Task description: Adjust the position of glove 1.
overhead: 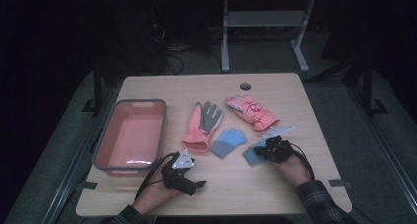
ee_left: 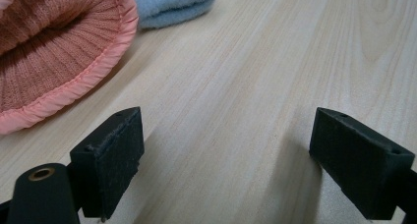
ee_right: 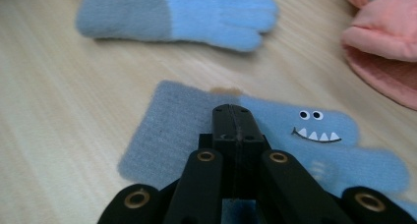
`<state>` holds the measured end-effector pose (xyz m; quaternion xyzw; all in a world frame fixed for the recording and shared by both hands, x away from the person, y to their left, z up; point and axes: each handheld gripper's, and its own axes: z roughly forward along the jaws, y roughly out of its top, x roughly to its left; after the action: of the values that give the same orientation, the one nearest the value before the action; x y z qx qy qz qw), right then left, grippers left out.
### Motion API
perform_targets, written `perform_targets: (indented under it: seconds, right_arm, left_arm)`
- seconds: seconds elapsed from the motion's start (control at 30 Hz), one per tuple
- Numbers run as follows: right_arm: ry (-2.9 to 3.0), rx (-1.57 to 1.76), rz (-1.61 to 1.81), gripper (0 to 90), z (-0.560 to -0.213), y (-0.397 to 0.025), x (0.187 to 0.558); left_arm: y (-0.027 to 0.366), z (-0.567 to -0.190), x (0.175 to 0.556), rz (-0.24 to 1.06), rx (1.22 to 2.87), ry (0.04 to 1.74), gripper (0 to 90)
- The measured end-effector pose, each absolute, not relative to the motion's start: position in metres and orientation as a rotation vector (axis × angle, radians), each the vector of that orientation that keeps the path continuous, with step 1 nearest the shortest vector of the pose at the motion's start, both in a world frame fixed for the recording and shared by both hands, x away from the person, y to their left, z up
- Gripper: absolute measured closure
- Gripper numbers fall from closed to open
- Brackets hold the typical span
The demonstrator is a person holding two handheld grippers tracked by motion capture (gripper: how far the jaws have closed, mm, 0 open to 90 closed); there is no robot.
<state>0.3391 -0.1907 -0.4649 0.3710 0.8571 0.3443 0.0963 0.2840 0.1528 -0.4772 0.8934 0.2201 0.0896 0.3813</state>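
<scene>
The left gripper (overhead: pixel 196 183) rests low on the wooden table (overhead: pixel 295 94) at the near edge, held in the person's left hand (overhead: pixel 156 192), jaws pointing right. Its jaws stand wide apart with nothing between them; the left gripper view shows bare wood in the gap.

The right gripper (overhead: pixel 261 151) lies near the right side of the table, held in the right hand (overhead: pixel 293 168), over a blue glove (ee_right: pixel 196 116). In the right gripper view its jaws are pressed together above this glove; whether fabric is pinched between them cannot be told.

The right gripper view shows a printed face with eyes and teeth on the glove, which the high view does not resolve. A second blue glove (overhead: pixel 229 141) lies just beyond it.

The high view shows a pink bin (overhead: pixel 132 135) at left, a pink and grey glove (overhead: pixel 202 125), and a pink padded glove (overhead: pixel 252 111). The left gripper view cuts the ribbed pink cuff (ee_left: pixel 59 52) at the frame edge.
</scene>
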Motion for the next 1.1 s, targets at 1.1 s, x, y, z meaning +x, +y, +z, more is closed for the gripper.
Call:
perform_targets:
  seconds: [1.1]
  right_arm:
    - [2.741, 0.837, 1.076, 89.8, -0.462, -0.124, 0.293]
  left_arm:
    - [0.153, -0.477, 0.284, 0.23, 2.281, 0.56, 12.3]
